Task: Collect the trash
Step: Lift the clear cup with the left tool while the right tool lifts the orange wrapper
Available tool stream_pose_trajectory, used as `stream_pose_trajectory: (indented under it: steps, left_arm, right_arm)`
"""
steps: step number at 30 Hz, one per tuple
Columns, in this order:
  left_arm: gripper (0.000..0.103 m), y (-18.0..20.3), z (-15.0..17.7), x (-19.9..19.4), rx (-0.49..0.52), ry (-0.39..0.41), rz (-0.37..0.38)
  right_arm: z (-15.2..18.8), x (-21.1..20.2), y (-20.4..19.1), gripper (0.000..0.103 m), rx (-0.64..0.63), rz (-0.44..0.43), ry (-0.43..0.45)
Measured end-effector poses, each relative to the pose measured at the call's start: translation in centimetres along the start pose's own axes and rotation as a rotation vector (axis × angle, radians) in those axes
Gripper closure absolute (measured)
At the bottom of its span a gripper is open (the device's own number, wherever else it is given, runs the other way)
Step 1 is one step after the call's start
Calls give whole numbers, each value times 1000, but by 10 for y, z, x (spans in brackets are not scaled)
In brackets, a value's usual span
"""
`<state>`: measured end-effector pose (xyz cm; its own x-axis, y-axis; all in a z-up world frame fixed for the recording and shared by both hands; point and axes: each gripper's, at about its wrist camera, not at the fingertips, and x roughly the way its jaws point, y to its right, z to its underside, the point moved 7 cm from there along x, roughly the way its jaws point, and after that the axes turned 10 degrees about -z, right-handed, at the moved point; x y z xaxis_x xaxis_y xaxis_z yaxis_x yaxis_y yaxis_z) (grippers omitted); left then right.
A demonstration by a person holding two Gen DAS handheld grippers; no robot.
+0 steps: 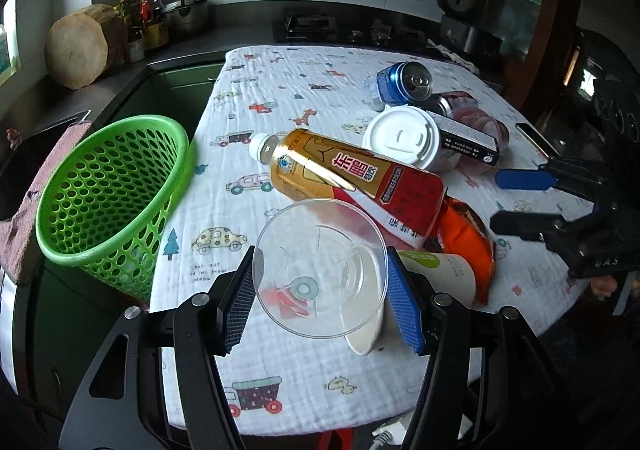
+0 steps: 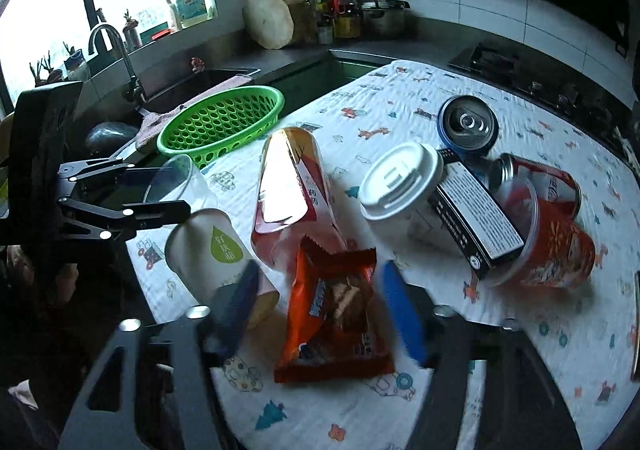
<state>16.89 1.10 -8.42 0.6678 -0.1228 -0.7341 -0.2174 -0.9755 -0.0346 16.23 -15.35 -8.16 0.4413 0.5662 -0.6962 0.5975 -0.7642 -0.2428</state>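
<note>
My left gripper (image 1: 320,294) is shut on a clear plastic cup (image 1: 320,270), its blue pads pressing on the cup's rim just above the tablecloth. The right wrist view shows that cup (image 2: 176,177) at the left, in the left gripper's (image 2: 168,189) fingers. My right gripper (image 2: 320,310) is open astride an orange snack wrapper (image 2: 332,314) that lies on the cloth, with a gap at the left pad. Beside the wrapper lie a white paper cup (image 2: 208,250) and a tea bottle (image 2: 288,185). A green basket (image 1: 112,193) stands off the table's left edge.
Further back lie a lidded white cup (image 2: 400,185), a black box (image 2: 476,217), a blue can (image 2: 468,125), a red can (image 2: 540,177) and a red printed cup (image 2: 556,254). A sink with faucet (image 2: 108,41) is behind the basket. A phone (image 1: 536,137) lies at the right edge.
</note>
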Motion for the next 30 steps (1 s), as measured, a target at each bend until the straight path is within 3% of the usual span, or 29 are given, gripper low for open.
stream_pose_trajectory:
  steps: [17,25,30]
  left_arm:
    - [43,0,-3,2,5,1,-6]
    - [43,-3,-6,1,6,6,-8]
    - [43,-6,-7,-2,3,10,-11]
  right_arm:
    - [30,42,20,30,67,-14,-109]
    - [37,53,25,50,80,-20,-146]
    - [38,46,23,52,56,-2,-143]
